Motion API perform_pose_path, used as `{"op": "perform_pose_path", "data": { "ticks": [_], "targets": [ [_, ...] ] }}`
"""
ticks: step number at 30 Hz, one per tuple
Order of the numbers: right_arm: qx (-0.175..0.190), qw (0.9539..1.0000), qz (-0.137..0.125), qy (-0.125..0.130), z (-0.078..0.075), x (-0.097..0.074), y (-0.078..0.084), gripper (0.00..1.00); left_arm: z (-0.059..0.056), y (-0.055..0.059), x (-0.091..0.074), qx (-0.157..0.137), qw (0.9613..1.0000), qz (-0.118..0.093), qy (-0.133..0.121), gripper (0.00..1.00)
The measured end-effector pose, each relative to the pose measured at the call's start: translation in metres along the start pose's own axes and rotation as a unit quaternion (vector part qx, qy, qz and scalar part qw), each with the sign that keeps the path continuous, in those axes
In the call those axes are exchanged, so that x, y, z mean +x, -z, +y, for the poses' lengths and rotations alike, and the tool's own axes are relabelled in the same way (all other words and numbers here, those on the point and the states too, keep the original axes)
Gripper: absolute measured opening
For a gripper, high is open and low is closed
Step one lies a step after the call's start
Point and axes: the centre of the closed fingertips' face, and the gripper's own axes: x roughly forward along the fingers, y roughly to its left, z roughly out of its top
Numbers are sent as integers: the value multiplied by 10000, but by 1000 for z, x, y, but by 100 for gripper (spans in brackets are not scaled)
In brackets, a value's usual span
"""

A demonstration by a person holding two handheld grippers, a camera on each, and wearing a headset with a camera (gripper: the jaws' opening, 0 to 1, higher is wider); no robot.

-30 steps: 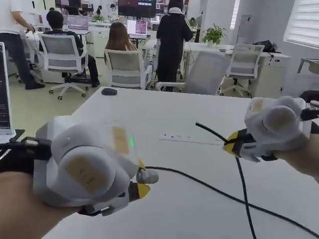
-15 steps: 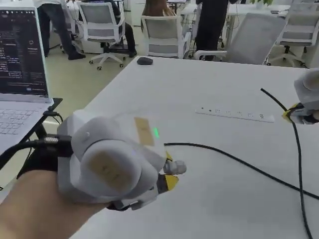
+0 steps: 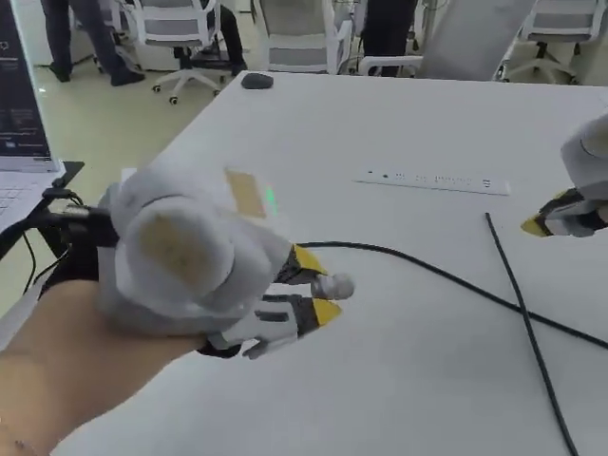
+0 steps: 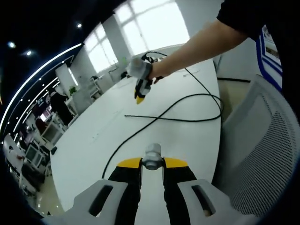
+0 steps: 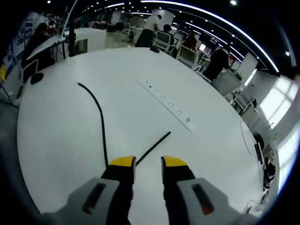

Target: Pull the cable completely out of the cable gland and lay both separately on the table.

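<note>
The long black cable is lying free on the white table — the pulling seems done. Our left gripper is clamping the small grey plastic gland, our right gripper is gaping empty — we are yet to lay the gland down.

Cable: blk, matt, rubbery. Cable gland: smooth grey plastic. Table: white, smooth, matt.

A white worktop is set in an office; swivel chairs are ranged beyond it on a pale floor, lit by bright windows.
</note>
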Motion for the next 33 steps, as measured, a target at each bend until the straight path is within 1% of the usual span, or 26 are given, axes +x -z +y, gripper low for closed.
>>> {"op": "perform_pose_path", "data": {
  "ticks": [1, 2, 3, 4, 6, 7, 8, 10, 11, 13, 14, 15, 16, 17, 19, 21, 22, 23, 24, 26, 27, 29, 30, 31, 32, 33],
  "targets": [
    [39, 9998, -158, -70, 8, -7, -5, 22, -4, 0, 5, -164, 9996, 2, 222, 17],
    [56, 9995, -263, -157, 17, -16, -8, 22, -1, -6, 14, -123, 9992, -225, 308, 17],
    [-21, 9988, -446, -223, 30, -30, -11, 22, -4, -7, 20, -197, 9982, -271, 497, 17],
    [-67, 9980, -557, -298, 43, -43, -12, 23, -9, -4, 27, -354, 9961, -227, 773, 17],
    [53, 9967, -716, -366, 61, -63, -12, 23, -9, 0, 44, -237, 9941, -194, 1038, 18],
    [-4, 9949, -864, -530, 78, -76, -13, 23, -11, 2, 50, -214, 9928, -161, 1171, 18],
    [7, 9942, -923, -548, 88, -87, -12, 23, -13, 5, 61, -288, 9899, -170, 1375, 18],
    [97, 9924, -1045, -643, 112, -109, -6, 24, -15, 7, 78, -422, 9860, -264, 1592, 18],
    [198, 9908, -1133, -711, 127, -122, -4, 24, -15, 13, 90, -437, 9842, -224, 1703, 18],
    [284, 9888, -1232, -788, 150, -143, 2, 24, -19, 23, 104, -590, 9791, -159, 1940, 18],
    [241, 9891, -1223, -783, 157, -150, 5, 24, -17, 29, 112, -520, 9794, -124, 1949, 18],
    [181, 9896, -1211, -753, 164, -156, 9, 23, -15, 35, 123, -579, 9789, -87, 1956, 18],
    [191, 9901, -1182, -732, 169, -162, 12, 23, -17, 39, 128, -549, 9783, -88, 1996, 18],
    [165, 9908, -1138, -712, 176, -169, 17, 23, -18, 50, 137, -394, 9781, 33, 2041, 18],
    [141, 9925, -1059, -590, 180, -178, 25, 23, -21, 68, 149, -104, 9763, 294, 2141, 18],
    [106, 9939, -983, -499, 181, -186, 30, 23, -24, 77, 157, -48, 9747, 362, 2207, 18],
    [161, 9939, -1015, -390, 178, -190, 31, 22, -25, 84, 161, 62, 9727, 461, 2273, 18],
    [245, 9939, -1007, -382, 176, -193, 33, 22, -26, 88, 164, 105, 9720, 497, 2294, 18],
    [367, 9939, -978, -358, 175, -196, 36, 22, -27, 89, 166, 152, 9714, 508, 2314, 18],
    [360, 9945, -950, -248, 170, -200, 41, 22, -28, 89, 167, 159, 9715, 472, 2319, 18],
    [377, 9947, -925, -235, 169, -201, 43, 22, -29, 90, 168, 262, 9710, 463, 2330, 18],
    [444, 9949, -882, -201, 166, -204, 47, 22, -30, 97, 169, 366, 9703, 555, 2324, 18],
    [468, 9948, -889, -191, 165, -206, 48, 22, -30, 98, 168, 364, 9703, 542, 2328, 18],
    [483, 9947, -894, -181, 164, -206, 48, 23, -29, 94, 169, 371, 9721, 388, 2285, 19],
    [493, 9947, -895, -154, 163, -207, 48, 23, -28, 96, 169, 269, 9730, 468, 2243, 22],
    [489, 9948, -882, -148, 164, -207, 49, 23, -28, 96, 166, 269, 9729, 484, 2244, 25]
  ]
}}
